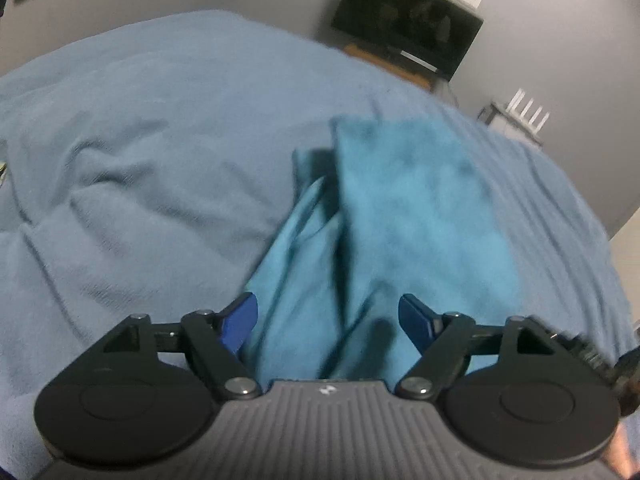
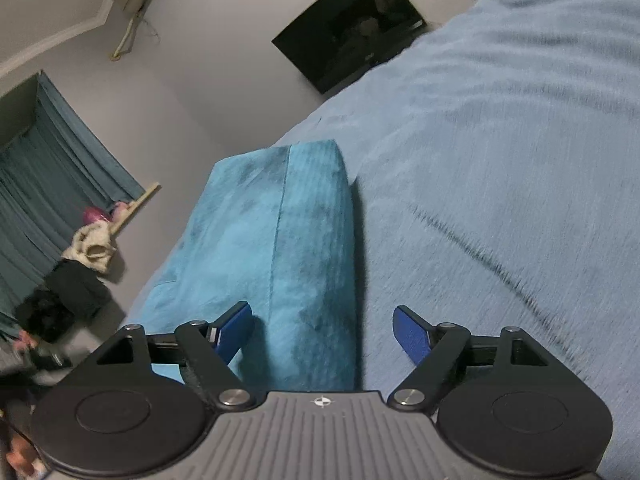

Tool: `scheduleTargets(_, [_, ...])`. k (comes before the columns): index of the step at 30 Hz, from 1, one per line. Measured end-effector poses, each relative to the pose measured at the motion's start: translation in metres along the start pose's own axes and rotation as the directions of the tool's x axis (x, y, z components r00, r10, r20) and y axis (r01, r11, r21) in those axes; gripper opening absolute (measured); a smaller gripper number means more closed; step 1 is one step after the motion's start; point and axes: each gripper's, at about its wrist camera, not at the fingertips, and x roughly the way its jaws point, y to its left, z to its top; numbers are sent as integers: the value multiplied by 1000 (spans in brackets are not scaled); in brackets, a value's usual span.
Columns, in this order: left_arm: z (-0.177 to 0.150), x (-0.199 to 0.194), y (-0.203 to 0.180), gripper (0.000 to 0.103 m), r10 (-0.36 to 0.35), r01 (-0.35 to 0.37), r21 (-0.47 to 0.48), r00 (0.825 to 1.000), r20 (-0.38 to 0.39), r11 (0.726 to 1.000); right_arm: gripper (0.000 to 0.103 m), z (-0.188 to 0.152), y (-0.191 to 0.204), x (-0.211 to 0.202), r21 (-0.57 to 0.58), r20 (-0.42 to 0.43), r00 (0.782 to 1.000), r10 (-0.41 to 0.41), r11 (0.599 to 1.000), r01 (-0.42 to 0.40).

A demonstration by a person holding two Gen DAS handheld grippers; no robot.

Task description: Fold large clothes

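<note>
A teal garment (image 1: 404,216) lies folded into a long strip on the light blue bedspread (image 1: 140,168). In the left wrist view its near end is bunched with loose folds between the blue fingertips. My left gripper (image 1: 328,320) is open and hovers just above that near end. In the right wrist view the same garment (image 2: 288,240) runs away from the camera as a flat folded band with a seam down it. My right gripper (image 2: 322,330) is open, with the garment's right edge lying between the jaws. Neither gripper holds cloth.
The bedspread (image 2: 500,160) covers the bed to the right. A dark television (image 1: 408,20) hangs on the grey wall, also in the right wrist view (image 2: 352,36). Teal curtains (image 2: 52,168) and a pile of clothes (image 2: 80,272) stand at the left. A white router (image 1: 524,116) sits beyond the bed.
</note>
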Motion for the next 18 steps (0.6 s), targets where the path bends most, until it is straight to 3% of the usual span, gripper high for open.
scheduleTargets(8, [-10, 17, 16, 76, -38, 39, 35, 999, -20, 999, 88, -2, -2, 8, 71, -85, 994, 64, 996, -58])
scheduleTargets(18, [-11, 35, 32, 76, -115, 117, 24, 992, -55, 993, 91, 57, -2, 68, 52, -182, 979, 88, 995, -79])
